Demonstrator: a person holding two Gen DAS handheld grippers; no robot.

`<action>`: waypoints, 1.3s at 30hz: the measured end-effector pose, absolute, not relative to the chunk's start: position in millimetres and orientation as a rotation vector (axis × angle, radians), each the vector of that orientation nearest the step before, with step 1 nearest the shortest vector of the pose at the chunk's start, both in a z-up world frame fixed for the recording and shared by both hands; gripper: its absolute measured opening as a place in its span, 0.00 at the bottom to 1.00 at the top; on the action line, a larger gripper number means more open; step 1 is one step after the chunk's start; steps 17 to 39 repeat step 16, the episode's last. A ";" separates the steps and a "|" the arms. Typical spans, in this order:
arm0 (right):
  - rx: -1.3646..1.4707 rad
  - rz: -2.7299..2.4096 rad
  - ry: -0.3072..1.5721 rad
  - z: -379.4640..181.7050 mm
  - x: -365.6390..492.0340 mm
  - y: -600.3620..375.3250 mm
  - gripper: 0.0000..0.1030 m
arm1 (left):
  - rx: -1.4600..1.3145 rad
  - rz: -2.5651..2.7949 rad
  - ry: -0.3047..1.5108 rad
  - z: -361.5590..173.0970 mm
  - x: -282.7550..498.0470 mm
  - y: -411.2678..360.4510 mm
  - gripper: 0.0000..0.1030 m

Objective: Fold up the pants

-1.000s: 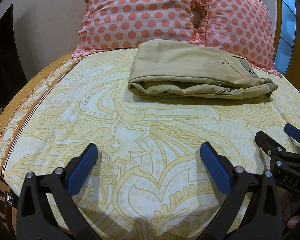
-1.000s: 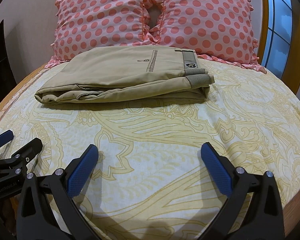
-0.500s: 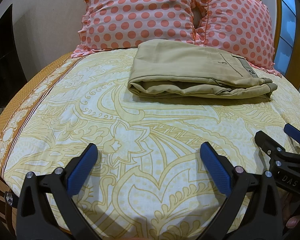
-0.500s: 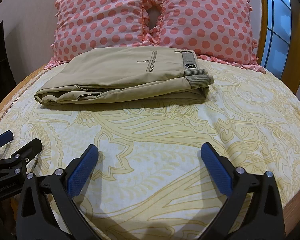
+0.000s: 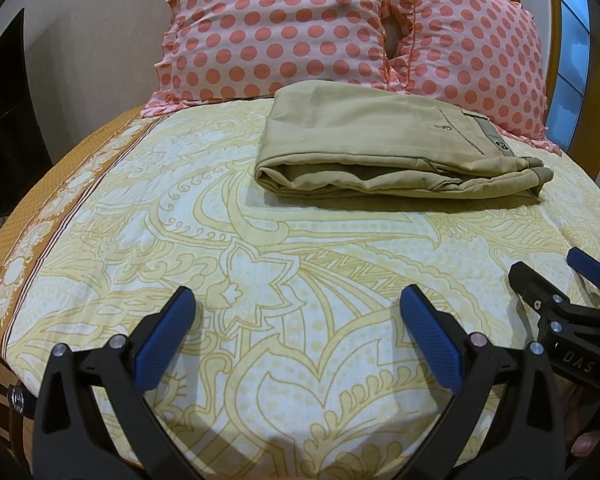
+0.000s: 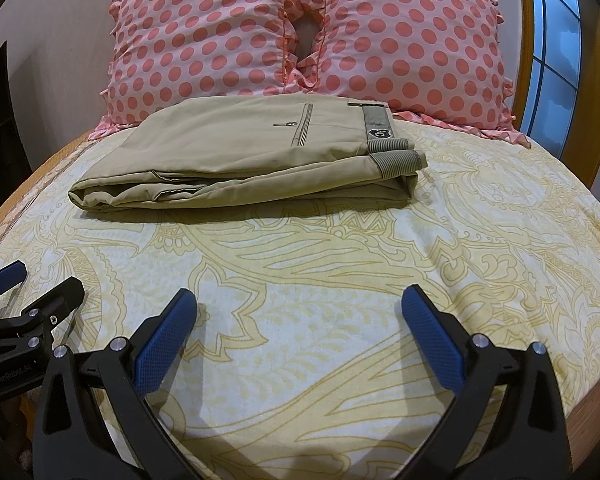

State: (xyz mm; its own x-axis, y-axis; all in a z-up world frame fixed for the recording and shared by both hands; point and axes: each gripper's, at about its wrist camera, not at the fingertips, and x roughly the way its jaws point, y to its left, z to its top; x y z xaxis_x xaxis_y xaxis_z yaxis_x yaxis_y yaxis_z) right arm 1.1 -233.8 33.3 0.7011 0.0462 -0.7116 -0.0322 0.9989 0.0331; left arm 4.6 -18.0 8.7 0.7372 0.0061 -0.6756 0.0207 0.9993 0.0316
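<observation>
The khaki pants lie folded in a flat stack on the bed, just in front of the pillows; they also show in the right wrist view, waistband at the right. My left gripper is open and empty, hovering over the sheet well short of the pants. My right gripper is open and empty too, equally far back. Each gripper shows at the edge of the other's view: the right gripper and the left gripper.
The bed has a yellow patterned sheet with an orange border at the left. Two pink polka-dot pillows stand against the headboard. A window is at the right, a dark cabinet at the left.
</observation>
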 end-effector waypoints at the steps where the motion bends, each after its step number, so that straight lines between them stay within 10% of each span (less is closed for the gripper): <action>1: 0.018 0.043 0.792 33.4 1.1 -233.7 0.99 | 0.038 -0.008 0.742 8.8 4.5 -17.9 0.98; 39: 0.019 0.042 0.790 32.9 1.4 -233.4 0.99 | 0.040 -0.011 0.740 8.9 5.3 -17.3 0.98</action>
